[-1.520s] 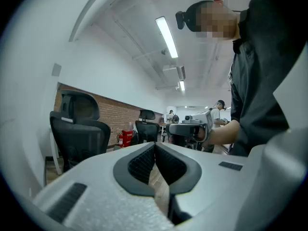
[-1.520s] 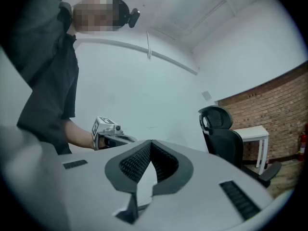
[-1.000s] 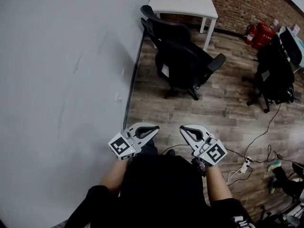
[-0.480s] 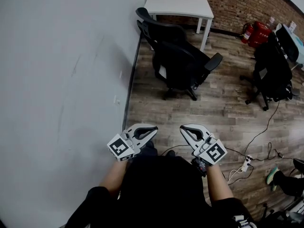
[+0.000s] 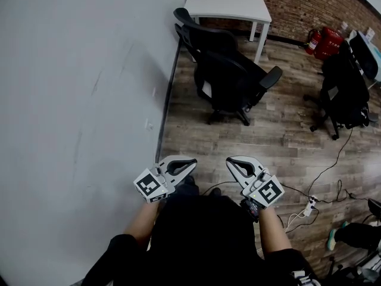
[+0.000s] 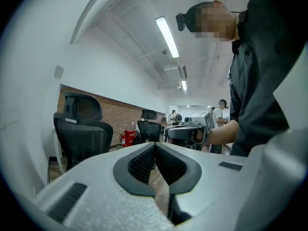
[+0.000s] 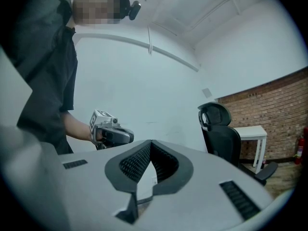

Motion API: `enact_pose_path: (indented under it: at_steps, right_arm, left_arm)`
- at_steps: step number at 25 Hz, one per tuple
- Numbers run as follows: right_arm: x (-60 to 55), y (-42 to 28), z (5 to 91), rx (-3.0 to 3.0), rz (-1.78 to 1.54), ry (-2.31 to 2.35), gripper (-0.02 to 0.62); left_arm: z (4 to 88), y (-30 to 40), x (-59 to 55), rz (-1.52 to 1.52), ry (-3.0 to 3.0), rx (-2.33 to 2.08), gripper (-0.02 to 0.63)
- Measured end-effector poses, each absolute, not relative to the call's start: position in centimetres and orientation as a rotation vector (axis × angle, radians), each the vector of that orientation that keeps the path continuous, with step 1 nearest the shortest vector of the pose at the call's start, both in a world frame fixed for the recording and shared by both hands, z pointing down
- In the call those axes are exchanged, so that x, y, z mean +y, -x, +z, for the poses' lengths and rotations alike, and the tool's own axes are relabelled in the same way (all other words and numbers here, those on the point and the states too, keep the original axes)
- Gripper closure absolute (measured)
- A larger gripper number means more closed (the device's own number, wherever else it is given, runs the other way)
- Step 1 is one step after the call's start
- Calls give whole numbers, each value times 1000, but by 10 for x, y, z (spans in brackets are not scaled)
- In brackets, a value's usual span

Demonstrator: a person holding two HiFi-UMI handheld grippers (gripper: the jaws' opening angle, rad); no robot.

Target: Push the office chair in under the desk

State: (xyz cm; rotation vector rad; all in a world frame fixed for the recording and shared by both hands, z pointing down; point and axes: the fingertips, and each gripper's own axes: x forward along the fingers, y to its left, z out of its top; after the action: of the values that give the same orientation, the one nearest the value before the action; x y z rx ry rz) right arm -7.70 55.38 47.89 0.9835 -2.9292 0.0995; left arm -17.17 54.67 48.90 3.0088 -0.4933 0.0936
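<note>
Since the earlier frames, both tools are keeping their places; only a bystander's foot (image 5: 332,241) at the lower right is shifting nearer. At the left, the grey wall (image 5: 77,100) is running alongside. The left tool (image 5: 189,162) is sitting fully closed, gripping nothing. The office chair (image 5: 223,70) is standing on the wooden floor (image 5: 268,142), well ahead of both tools, beside the wall and just in front of the white worktop (image 5: 229,5), not under it. The right tool (image 5: 232,162) is likewise sitting fully closed and empty.
</note>
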Motion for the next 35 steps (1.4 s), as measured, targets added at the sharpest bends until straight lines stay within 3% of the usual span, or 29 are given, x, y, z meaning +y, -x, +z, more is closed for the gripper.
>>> enact_pose_path:
  at_steps: [19,35]
  right_arm:
    - [489,90,507,-2854,223,-1030,589]
    - [297,143,506,-2721,180,-1117,589]
  left_arm:
    - [514,202,473,56,-2911,-555,590]
    - [524,270,267,-36,-2848,-521,589]
